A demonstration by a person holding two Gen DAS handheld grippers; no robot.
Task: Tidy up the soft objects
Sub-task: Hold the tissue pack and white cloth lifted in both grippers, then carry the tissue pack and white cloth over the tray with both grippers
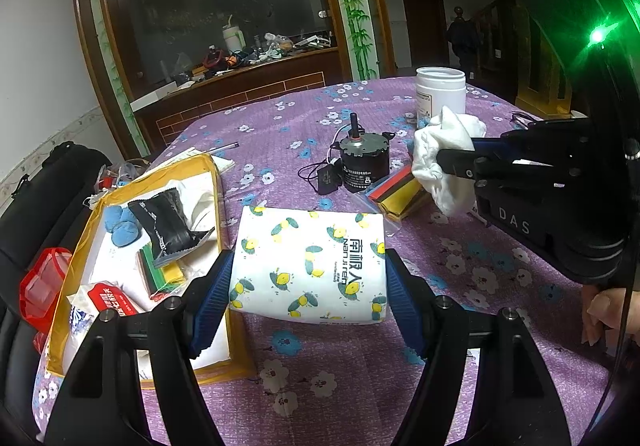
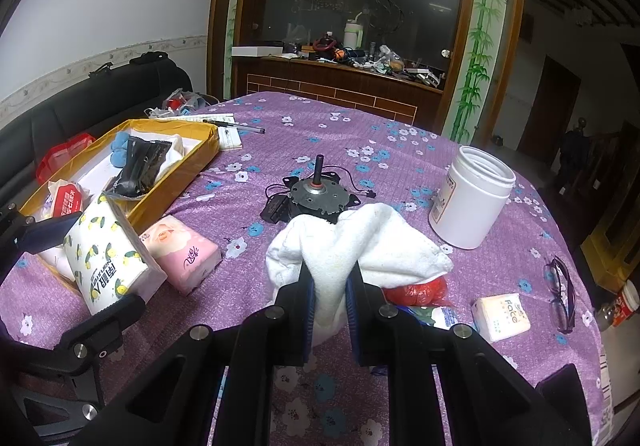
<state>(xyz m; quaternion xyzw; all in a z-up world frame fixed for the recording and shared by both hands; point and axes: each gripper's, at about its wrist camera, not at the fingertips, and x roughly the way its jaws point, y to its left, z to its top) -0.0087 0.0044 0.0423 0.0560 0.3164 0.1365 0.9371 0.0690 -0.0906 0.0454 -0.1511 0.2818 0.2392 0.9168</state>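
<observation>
Tissue pack (image 1: 310, 264) clamped in left gripper (image 1: 308, 286) beside box (image 1: 76, 258). Towel (image 2: 360, 246) pinched in right gripper (image 2: 329, 298) above desk (image 2: 400, 150). Risk: towel tail dragged over motor (image 2: 316, 198), snagged.

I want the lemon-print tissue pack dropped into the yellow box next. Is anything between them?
Nothing visible. The tissue pack, held in the left gripper, sits right at the box's near wall; the pink pack lies off to the side.

Both cameras look steeply down across the purple tablecloth (image 1: 360, 366), close above it. The left stands nearer the yellow box (image 1: 80, 246); both views share the motor (image 2: 316, 198).
</observation>
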